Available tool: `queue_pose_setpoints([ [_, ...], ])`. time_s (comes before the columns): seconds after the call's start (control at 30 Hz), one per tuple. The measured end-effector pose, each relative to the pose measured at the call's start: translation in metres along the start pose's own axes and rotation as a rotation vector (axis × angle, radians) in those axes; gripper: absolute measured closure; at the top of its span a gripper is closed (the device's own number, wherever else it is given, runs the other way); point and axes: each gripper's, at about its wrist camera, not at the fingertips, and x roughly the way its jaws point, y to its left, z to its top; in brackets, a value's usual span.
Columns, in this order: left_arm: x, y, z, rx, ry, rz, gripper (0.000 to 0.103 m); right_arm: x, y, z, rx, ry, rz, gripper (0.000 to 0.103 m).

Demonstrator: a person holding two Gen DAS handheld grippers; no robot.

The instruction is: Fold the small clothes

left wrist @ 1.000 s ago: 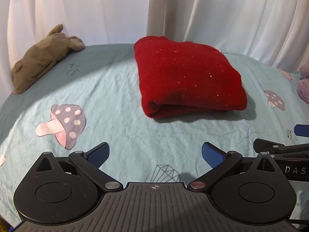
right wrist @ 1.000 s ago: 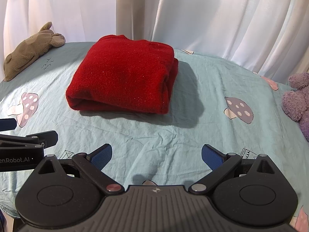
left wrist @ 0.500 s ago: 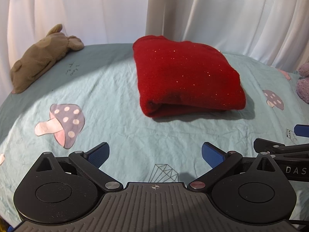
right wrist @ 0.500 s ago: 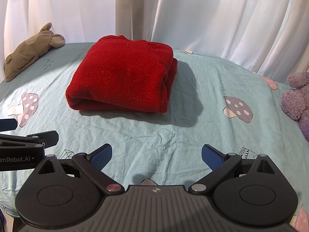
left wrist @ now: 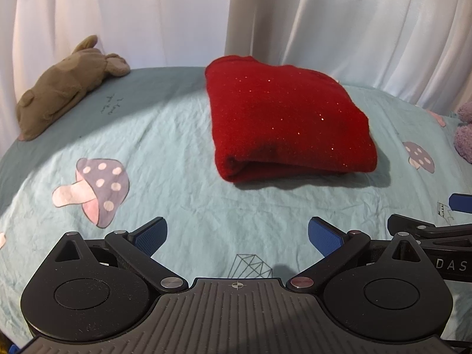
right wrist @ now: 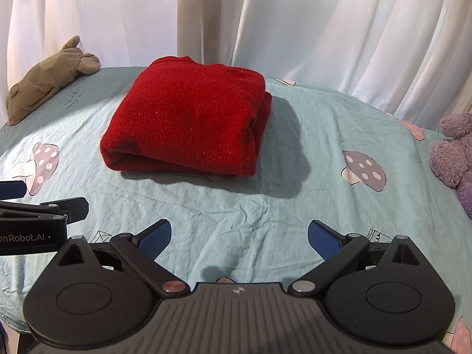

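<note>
A red sweater (left wrist: 286,121) lies folded into a thick rectangle on the light blue mushroom-print sheet (left wrist: 165,135). It also shows in the right wrist view (right wrist: 188,121), left of centre. My left gripper (left wrist: 236,236) is open and empty, held back from the sweater's near edge. My right gripper (right wrist: 239,236) is open and empty too, the same distance back. Each gripper shows at the edge of the other's view: the right one in the left wrist view (left wrist: 436,221), the left one in the right wrist view (right wrist: 44,206).
A brown plush toy (left wrist: 65,85) lies at the far left of the bed, also seen in the right wrist view (right wrist: 44,79). A purple plush toy (right wrist: 454,153) sits at the right edge. White curtains (right wrist: 295,20) hang behind the bed.
Almost nothing differs. The views have shifted very slightly; the sweater and both open grippers stay where they were.
</note>
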Motion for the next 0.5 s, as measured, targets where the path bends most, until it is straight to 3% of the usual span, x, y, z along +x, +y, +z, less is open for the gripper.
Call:
queue_pose_setpoints([
  [0.5,0.0035,-0.0024,0.0007,-0.003,0.004,-0.006,0.000,0.0023,-0.0010,0.0013,-0.005,0.002,0.003,0.004],
])
